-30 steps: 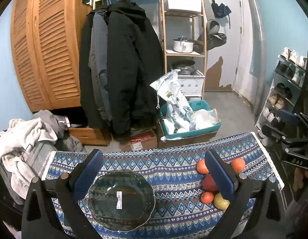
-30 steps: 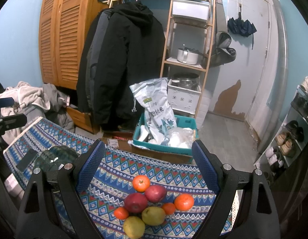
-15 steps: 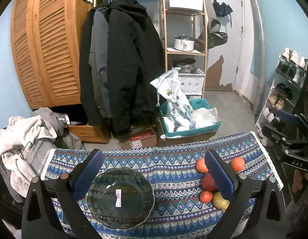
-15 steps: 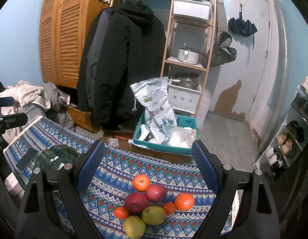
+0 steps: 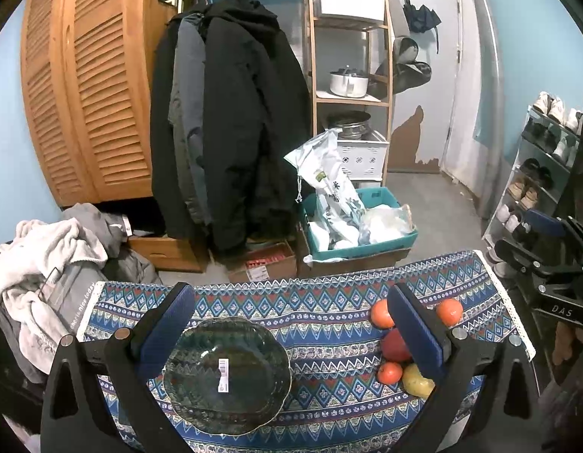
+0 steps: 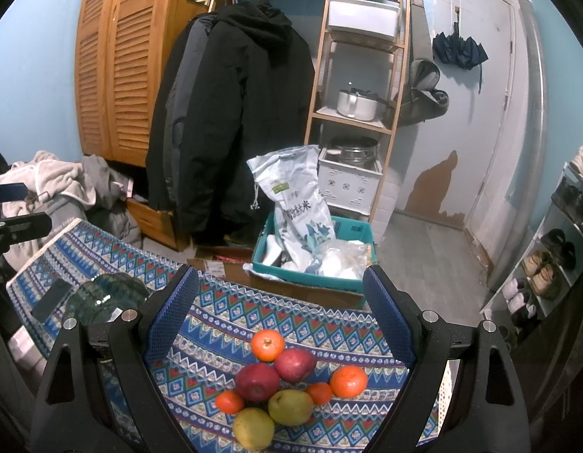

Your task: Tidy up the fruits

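Both grippers are hanging above the table, nothing gripped. The left gripper (image 5: 289,324) is spreading its jaws wide, framing the bowl (image 5: 227,375), likely because the bowl is the target for the fruit and this side is tending it. The bowl is sitting empty on the patterned cloth (image 5: 321,302), sticker showing, toward the left end.

The right gripper (image 6: 282,315) is also gaping wide, empty, aiming at the fruit pile (image 6: 284,381), probably lining up a first pick. The fruit is bunching together on the cloth's right part, well apart from the bowl: oranges (image 6: 267,344), two red apples (image 6: 257,381) touching each other, two pears (image 6: 290,407) at the near edge. The far orange is sitting on the pile's outer side with open cloth beyond it, so it is looking like the easiest grab. Packed neighbours could be rolling when one is lifted. Sorting not yet started, judging by the empty bowl.
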The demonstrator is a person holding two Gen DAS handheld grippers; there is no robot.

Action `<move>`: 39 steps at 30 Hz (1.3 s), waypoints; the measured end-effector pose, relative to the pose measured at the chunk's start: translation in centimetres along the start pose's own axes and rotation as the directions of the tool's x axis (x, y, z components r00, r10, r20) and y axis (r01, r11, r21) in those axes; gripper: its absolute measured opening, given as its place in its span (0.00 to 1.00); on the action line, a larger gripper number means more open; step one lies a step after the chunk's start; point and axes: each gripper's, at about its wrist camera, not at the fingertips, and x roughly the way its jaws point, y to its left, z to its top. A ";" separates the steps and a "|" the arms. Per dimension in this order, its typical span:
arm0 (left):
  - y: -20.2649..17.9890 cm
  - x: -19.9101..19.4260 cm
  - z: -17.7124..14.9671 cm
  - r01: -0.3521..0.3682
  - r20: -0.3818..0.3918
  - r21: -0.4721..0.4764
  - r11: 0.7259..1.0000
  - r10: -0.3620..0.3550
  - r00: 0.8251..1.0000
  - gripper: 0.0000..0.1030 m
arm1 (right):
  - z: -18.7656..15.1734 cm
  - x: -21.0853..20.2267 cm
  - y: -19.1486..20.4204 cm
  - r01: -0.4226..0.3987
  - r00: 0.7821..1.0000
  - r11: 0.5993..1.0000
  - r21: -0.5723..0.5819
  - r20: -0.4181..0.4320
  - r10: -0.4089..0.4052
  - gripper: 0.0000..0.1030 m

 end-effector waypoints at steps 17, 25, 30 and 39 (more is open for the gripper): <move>-0.7 0.1 -0.2 -0.004 -0.002 0.016 1.000 0.004 1.000 1.00 | -0.5 0.1 -0.3 0.006 1.000 1.000 0.006 -0.007 -0.006 0.85; -1.0 0.6 -0.3 -0.013 -0.016 0.028 1.000 0.013 1.000 1.00 | -0.8 0.1 -0.5 0.010 1.000 1.000 0.006 -0.011 -0.010 0.85; -1.4 1.8 -0.7 -0.021 -0.038 0.048 0.999 0.023 0.999 1.00 | -0.8 0.9 -1.6 0.018 0.999 1.000 0.022 -0.037 -0.017 0.85; -1.3 5.3 -1.5 0.008 -0.121 0.032 0.999 -0.004 0.993 1.00 | -1.8 2.7 -3.2 0.055 0.992 0.998 0.025 -0.114 -0.052 0.85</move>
